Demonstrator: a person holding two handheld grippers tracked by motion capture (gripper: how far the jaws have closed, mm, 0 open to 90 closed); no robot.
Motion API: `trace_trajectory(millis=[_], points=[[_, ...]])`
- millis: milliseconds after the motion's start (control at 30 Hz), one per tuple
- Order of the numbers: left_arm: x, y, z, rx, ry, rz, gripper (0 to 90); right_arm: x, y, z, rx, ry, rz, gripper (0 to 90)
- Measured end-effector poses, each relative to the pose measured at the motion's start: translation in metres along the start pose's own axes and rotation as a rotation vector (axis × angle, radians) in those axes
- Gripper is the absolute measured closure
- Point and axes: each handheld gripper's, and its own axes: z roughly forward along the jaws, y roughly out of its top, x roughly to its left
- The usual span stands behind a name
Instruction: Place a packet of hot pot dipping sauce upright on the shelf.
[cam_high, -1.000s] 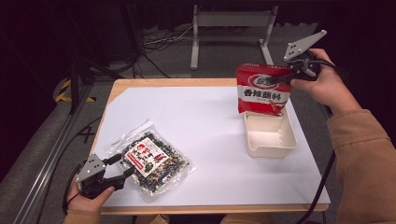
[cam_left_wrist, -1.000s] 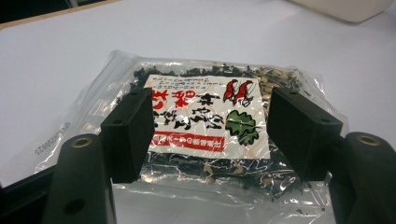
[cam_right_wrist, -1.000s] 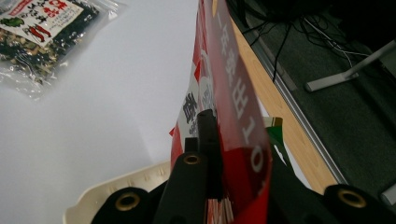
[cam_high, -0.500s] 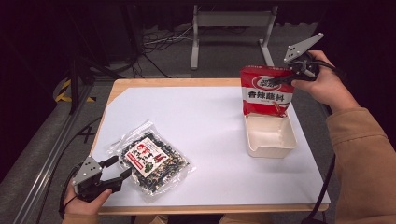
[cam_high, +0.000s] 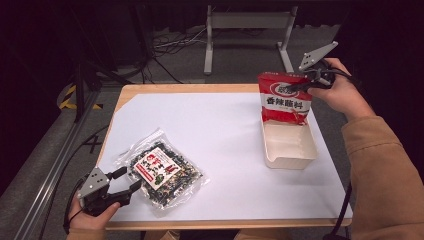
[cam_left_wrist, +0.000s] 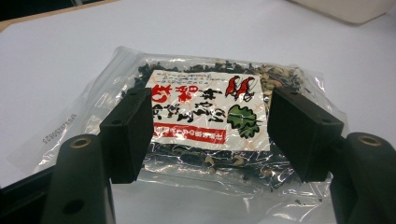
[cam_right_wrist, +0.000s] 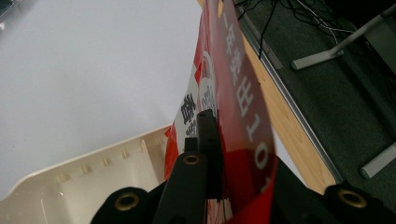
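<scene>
1. Red foil sachet (cam_high: 285, 98), light and floppy, is hanging upright over the cream tray (cam_high: 290, 150), pinched at its top edge by the right hand-held gripper (cam_high: 305, 84).
2. Crinkly clear packet (cam_left_wrist: 205, 116) is lying flat just ahead of the left hand-held gripper (cam_left_wrist: 210, 135), whose jaws are standing wide; an edge likely offers the surest hold.

Right gripper (cam_right_wrist: 219, 140) fingers pinched on red packet (cam_right_wrist: 243, 116) above cream tray (cam_right_wrist: 93, 177).

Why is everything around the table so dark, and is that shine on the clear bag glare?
High view: the white table is lit, the floor around it dim. Left gripper view: yes, bright glints on the clear bag; its label is sharp. Right gripper view: the red packet is close, its print soft.
</scene>
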Motion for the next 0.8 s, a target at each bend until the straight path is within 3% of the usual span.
trace_trajectory(millis=[400,800], points=[[0.0,0.0,0.0,-0.003,-0.001,0.002,32.4,0.002,-0.002,0.018,-0.004,0.008,0.001,88.2],[0.001,0.001,0.002,-0.004,-0.004,0.004,32.4,0.008,-0.007,0.03,-0.003,0.046,0.005,88.1]])
